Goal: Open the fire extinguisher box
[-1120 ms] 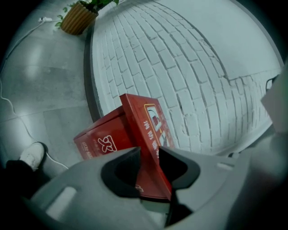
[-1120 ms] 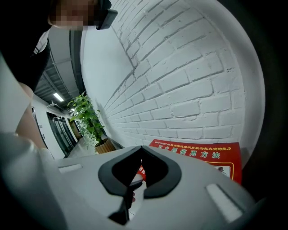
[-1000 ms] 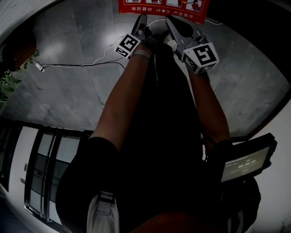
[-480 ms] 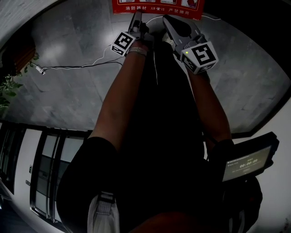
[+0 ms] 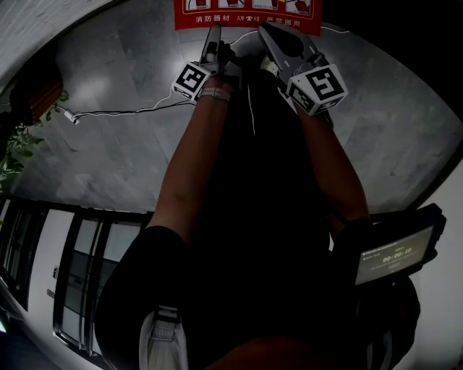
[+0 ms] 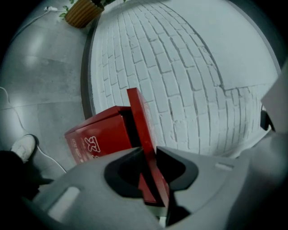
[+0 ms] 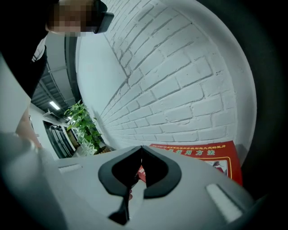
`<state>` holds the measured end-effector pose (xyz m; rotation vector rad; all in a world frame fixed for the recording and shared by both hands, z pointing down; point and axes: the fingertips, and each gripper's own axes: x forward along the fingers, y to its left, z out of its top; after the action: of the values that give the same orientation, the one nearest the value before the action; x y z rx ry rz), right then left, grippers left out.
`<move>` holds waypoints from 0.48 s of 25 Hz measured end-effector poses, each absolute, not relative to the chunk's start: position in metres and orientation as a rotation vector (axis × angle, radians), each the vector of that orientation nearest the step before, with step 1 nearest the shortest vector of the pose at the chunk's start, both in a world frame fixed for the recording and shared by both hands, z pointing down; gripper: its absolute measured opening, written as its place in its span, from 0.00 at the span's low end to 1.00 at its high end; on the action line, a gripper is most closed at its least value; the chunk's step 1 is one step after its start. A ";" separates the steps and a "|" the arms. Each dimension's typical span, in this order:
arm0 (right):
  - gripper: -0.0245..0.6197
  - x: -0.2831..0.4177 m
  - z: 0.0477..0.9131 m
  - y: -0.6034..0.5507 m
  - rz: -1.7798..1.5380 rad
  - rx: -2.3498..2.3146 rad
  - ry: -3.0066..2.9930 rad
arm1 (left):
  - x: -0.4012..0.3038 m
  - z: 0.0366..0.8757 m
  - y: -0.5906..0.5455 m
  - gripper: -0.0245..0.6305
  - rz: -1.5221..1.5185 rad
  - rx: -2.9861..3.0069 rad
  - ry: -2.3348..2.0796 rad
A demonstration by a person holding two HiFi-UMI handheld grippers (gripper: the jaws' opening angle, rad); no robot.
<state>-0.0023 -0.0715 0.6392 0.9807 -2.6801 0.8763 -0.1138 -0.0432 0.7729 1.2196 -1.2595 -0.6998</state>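
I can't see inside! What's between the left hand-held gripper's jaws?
The raised red lid of the box: the left hand-held gripper has just been closing on it. The left gripper view shows this.

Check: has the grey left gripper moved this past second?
Cannot tell: the head view shifted, and the left gripper keeps its place by the red fire extinguisher box's corner. Its jaws have just been closing on the red lid.

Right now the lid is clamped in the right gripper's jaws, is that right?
No. The lid is clamped by the left gripper, not the right one; its jaws have just been closing on it, as the left gripper view shows. The right gripper has its jaws together with nothing between them.
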 end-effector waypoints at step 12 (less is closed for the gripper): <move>0.05 0.003 0.599 -0.080 0.845 0.992 -2.710 | -0.104 0.674 -0.088 0.20 -0.743 1.402 -1.208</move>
<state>0.0029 -0.0802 0.5991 0.9924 -2.7098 0.8451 -0.1040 -0.0878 0.6741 1.4016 -1.2075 -0.7428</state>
